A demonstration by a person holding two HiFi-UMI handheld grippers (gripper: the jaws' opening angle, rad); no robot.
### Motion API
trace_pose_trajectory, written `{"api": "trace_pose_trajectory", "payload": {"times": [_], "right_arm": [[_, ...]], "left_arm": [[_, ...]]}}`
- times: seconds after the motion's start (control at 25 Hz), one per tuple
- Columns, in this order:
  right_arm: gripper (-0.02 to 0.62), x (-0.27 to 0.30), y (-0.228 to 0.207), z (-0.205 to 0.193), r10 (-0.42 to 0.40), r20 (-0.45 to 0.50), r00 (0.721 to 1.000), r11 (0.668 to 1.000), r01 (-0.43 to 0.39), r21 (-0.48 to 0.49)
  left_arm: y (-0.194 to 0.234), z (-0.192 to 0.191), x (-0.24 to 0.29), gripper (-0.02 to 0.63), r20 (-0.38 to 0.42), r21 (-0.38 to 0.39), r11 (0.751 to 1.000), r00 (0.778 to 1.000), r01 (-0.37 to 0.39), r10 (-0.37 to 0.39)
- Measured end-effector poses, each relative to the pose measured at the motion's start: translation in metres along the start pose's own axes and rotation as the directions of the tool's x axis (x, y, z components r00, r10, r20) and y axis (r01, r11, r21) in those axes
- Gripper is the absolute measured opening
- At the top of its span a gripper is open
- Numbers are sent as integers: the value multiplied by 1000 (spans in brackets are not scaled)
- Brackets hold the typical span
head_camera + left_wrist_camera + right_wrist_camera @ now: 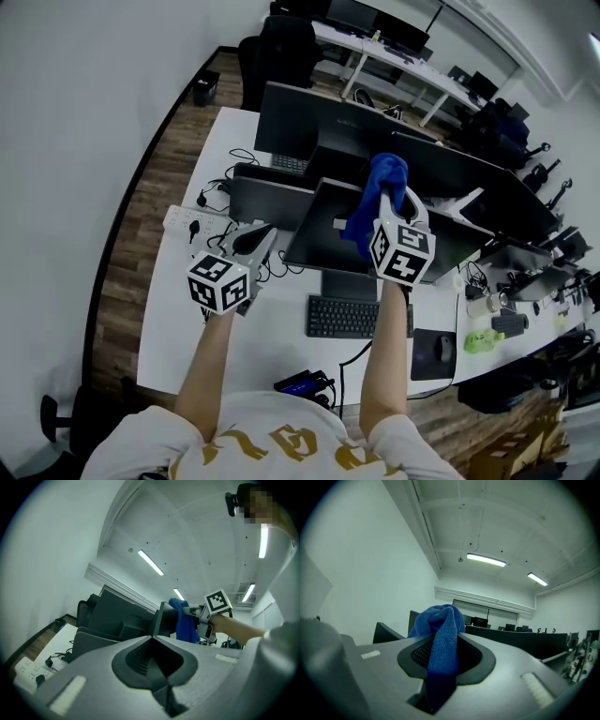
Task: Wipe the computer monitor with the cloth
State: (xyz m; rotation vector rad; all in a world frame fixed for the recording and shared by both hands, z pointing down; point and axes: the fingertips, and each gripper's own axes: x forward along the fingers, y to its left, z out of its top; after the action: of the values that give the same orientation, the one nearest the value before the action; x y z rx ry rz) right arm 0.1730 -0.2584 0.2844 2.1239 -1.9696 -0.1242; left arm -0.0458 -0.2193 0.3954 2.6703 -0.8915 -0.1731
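Head view first: your right gripper (391, 204) is up over the near monitor (323, 234), clamped on the blue cloth (382, 183). The cloth bunches at twelve o'clock of the jaws, by the screen's top edge. Your left gripper (251, 242) hangs at nine o'clock of the screen, above the cables (217, 192) and the power strip (190, 221). The keyboard (352, 317) lies at six o'clock.

Left gripper view: those jaws are pressed together with nothing between them. At one o'clock you see the cloth draped beside the monitor's upper edge; whether it touches the glass can't be told from here.

Right gripper view: the cloth is pinched firmly between the jaws. A fat wad rises at twelve o'clock and a tail trails down toward six.

Now the worries. The wad is narrow, so if you press in at an angle, a hard jaw tip could meet the screen before the fabric does. The panel already leans back, and a heavy push near its top may rock it on the stand. Nothing is steadying it. Mind your left gripper too, because a drop toward six o'clock could snag those cables.
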Motion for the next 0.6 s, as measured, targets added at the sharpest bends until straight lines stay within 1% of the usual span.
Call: {"api": "trace_pose_trajectory", "payload": {"times": [0.32,0.6], "right_arm": [[115,1,27,9,14,31,999,1000,-14,-6],[117,2,64,18,55,58,997,998,-54,-17]], "left_arm": [[9,1,-10,0,11,-16,1000,1000,-10,10],[22,2,-21,0,23,-34,999,999,-27,27]]}}
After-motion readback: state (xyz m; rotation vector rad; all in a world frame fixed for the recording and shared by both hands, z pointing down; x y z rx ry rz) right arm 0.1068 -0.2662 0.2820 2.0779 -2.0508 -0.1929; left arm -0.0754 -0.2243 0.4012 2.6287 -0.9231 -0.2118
